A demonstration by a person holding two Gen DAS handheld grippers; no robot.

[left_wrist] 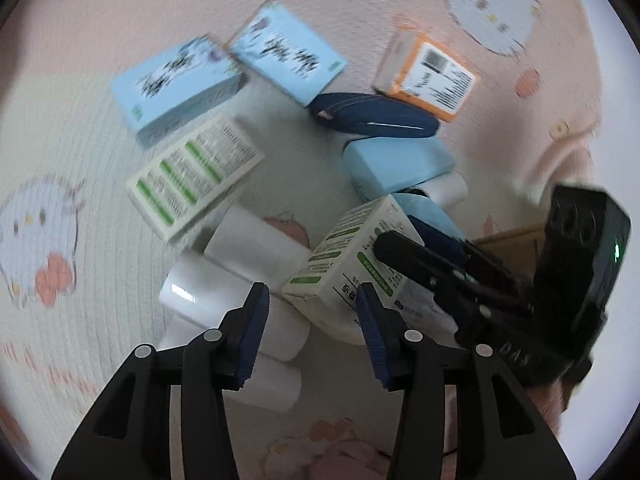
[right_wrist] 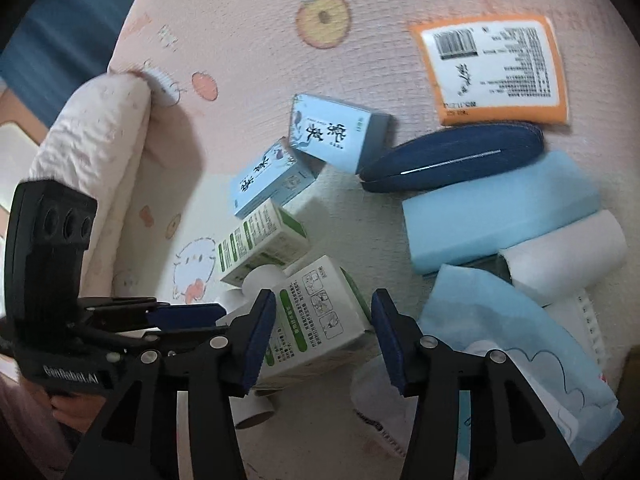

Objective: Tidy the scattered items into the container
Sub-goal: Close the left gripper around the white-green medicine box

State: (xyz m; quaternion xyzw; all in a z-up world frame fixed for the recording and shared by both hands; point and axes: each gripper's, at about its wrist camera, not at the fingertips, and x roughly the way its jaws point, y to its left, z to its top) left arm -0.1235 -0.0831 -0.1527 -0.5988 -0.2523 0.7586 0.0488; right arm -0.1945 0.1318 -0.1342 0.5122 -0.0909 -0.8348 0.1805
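Clutter covers the pink cartoon-print mat [right_wrist: 248,40]. We see our right gripper [right_wrist: 324,336] part-open and empty, straddling the white green-striped carton [right_wrist: 320,312], long axis toward twelve o'clock. Left gripper [left_wrist: 312,328], open, empty, has it at one o'clock.

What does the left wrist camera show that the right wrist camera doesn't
Only the left wrist view shows the brown cardboard edge behind the right gripper, and a cat-face print on the mat. Only the right wrist view shows the padded pink cushion edge and the light blue tissue pack. Both show the orange box, the navy pouch, two blue boxes, green-and-white boxes and white rolls.
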